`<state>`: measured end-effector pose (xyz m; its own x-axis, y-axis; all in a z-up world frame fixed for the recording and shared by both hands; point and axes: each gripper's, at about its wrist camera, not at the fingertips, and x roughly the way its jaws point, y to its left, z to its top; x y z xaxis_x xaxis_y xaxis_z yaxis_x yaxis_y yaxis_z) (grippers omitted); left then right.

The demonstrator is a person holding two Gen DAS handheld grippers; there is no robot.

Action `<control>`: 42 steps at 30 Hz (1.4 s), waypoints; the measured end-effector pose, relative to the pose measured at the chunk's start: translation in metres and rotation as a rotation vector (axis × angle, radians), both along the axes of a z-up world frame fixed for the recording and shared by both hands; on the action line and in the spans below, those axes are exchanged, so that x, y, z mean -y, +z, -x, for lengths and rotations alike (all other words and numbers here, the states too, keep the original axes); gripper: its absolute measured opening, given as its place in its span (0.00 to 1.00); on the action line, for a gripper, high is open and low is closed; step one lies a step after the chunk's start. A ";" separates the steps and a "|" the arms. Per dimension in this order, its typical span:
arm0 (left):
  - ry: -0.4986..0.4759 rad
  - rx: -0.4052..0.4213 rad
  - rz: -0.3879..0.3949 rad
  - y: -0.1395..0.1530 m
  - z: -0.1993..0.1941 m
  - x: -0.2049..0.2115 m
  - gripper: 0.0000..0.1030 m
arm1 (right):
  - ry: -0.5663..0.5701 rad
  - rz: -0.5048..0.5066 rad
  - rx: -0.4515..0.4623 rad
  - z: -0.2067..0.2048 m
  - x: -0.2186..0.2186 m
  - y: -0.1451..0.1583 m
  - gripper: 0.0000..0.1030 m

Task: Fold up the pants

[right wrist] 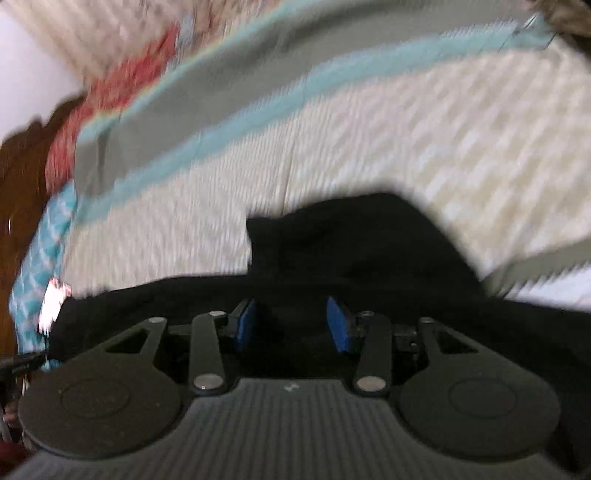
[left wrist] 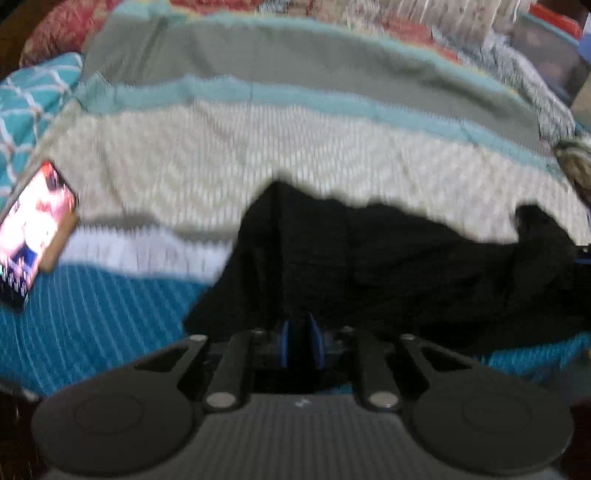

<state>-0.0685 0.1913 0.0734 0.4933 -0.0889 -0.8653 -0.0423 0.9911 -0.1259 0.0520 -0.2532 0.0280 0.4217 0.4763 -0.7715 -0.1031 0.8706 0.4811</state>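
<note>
Black pants (left wrist: 406,266) lie bunched on the striped bedspread (left wrist: 221,155), spreading to the right in the left wrist view. My left gripper (left wrist: 300,341) sits at their near left edge. Its blue pads are almost together, with dark cloth pinched in the narrow gap. In the right wrist view the pants (right wrist: 369,240) rise in a hump just beyond my right gripper (right wrist: 291,325). Its blue pads stand wider apart with black fabric filling the space between them. Both views are blurred.
A phone (left wrist: 33,225) with a lit screen lies on the bed at the left, and a teal patterned pillow (left wrist: 29,99) sits behind it. Red floral bedding (left wrist: 59,29) is piled at the far side. The bedspread (right wrist: 406,129) extends far beyond the pants.
</note>
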 end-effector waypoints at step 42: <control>0.214 0.309 -0.059 0.057 -0.093 -0.028 0.23 | -0.214 0.378 0.444 -0.100 0.019 0.104 0.11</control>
